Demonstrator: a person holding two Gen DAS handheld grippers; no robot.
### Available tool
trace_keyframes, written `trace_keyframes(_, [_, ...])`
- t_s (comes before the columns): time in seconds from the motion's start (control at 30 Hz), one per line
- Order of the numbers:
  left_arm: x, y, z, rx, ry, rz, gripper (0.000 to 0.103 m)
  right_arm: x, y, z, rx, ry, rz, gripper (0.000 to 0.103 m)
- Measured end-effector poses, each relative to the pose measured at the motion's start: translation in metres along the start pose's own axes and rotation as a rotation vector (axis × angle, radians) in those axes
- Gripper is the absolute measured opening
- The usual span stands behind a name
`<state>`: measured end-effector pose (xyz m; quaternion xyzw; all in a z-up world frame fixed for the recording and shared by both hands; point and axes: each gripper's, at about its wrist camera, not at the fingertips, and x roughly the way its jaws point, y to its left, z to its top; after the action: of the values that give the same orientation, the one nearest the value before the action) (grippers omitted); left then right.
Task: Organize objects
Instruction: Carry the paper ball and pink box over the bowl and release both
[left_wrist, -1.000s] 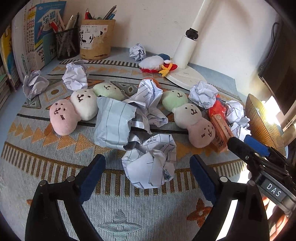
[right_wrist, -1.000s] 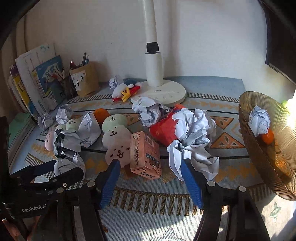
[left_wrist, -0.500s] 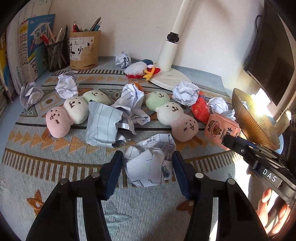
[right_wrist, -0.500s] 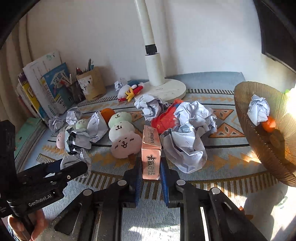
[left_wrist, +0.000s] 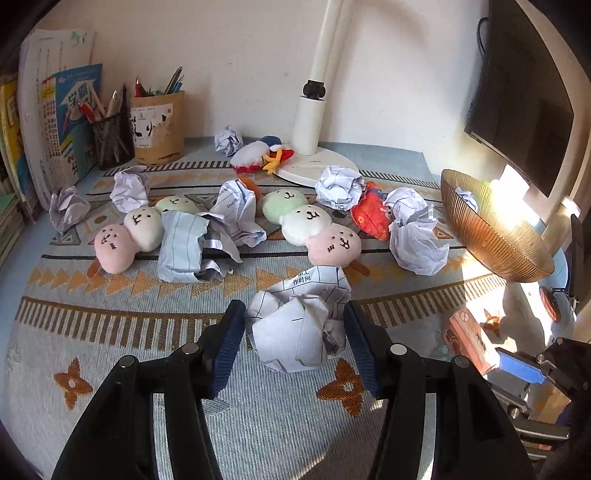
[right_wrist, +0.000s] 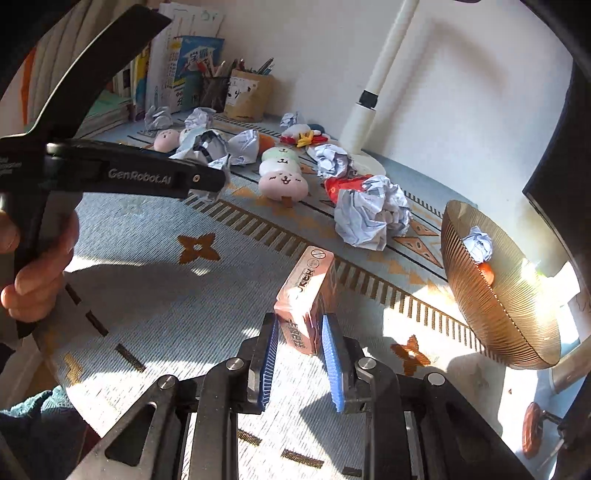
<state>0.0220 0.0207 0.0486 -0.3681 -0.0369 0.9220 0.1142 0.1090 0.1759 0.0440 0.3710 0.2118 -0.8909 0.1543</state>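
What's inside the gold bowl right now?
The gold bowl holds a crumpled paper ball and something small and orange; glare and the near wall hide the rest.

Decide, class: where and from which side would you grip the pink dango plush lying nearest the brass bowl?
Take the pink dango plush across its round pink ball, coming from above with a claw finger on each side. That ball is soft, bulges clear of the rug, and only its white neighbour touches it.
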Motion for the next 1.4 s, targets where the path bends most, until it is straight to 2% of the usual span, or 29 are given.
trace_keyframes(0.03, [0.000, -0.001, 0.000, 0.004, -0.002, -0.002, 0.053, -0.002, 0.001, -0.005, 0.008, 0.001, 0.028, 0.041])
trace_keyframes(0.07, [0.001, -0.002, 0.000, 0.009, 0.000, -0.003, 0.053, -0.004, -0.001, -0.010, 0.034, 0.003, 0.059, 0.044])
trace_keyframes(0.2, [-0.001, -0.002, -0.001, 0.008, -0.006, -0.009, 0.053, 0.004, -0.022, -0.014, 0.263, 0.041, 0.162, 0.046])
trace_keyframes(0.3, [0.001, 0.006, 0.000, -0.033, 0.003, -0.019, 0.053, 0.017, -0.033, -0.004, 0.447, 0.069, 0.179, 0.049])
trace_keyframes(0.43, [0.001, 0.013, 0.000, -0.074, 0.005, -0.043, 0.053, 0.030, -0.025, 0.013, 0.520, 0.083, 0.213, 0.049])
trace_keyframes(0.57, [0.002, 0.013, 0.000, -0.079, 0.011, -0.051, 0.053, 0.040, -0.015, 0.020, 0.546, 0.104, 0.100, 0.049])
trace_keyframes(0.67, [0.003, 0.011, 0.000, -0.066, 0.016, -0.048, 0.053, 0.044, -0.013, 0.026, 0.540, 0.105, 0.070, 0.049])
trace_keyframes(0.77, [0.003, 0.007, 0.000, -0.047, 0.018, -0.029, 0.053, 0.049, -0.010, 0.028, 0.503, 0.105, -0.008, 0.042])
trace_keyframes(0.9, [0.001, -0.004, -0.001, 0.001, 0.025, 0.006, 0.053, 0.038, -0.019, 0.019, 0.528, 0.064, 0.056, 0.040])
trace_keyframes(0.97, [-0.005, -0.016, 0.004, 0.022, 0.031, 0.001, 0.053, 0.019, -0.028, 0.019, 0.525, 0.017, 0.042, 0.040])
trace_keyframes(1.03, [-0.019, -0.035, 0.017, 0.046, -0.003, -0.062, 0.053, -0.009, -0.047, 0.023, 0.525, -0.063, -0.019, 0.040])
trace_keyframes(1.13, [-0.036, -0.077, 0.048, 0.129, -0.067, -0.139, 0.053, -0.053, -0.089, 0.029, 0.554, -0.187, -0.164, 0.040])
trace_keyframes(1.23, [-0.027, -0.123, 0.079, 0.195, -0.075, -0.223, 0.053, -0.077, -0.139, 0.026, 0.643, -0.255, -0.289, 0.041])
trace_keyframes(1.3, [-0.009, -0.152, 0.092, 0.222, -0.065, -0.258, 0.053, -0.077, -0.171, 0.019, 0.711, -0.240, -0.354, 0.041])
trace_keyframes(1.4, [0.026, -0.189, 0.098, 0.240, -0.008, -0.302, 0.053, -0.063, -0.212, 0.003, 0.826, -0.180, -0.344, 0.041])
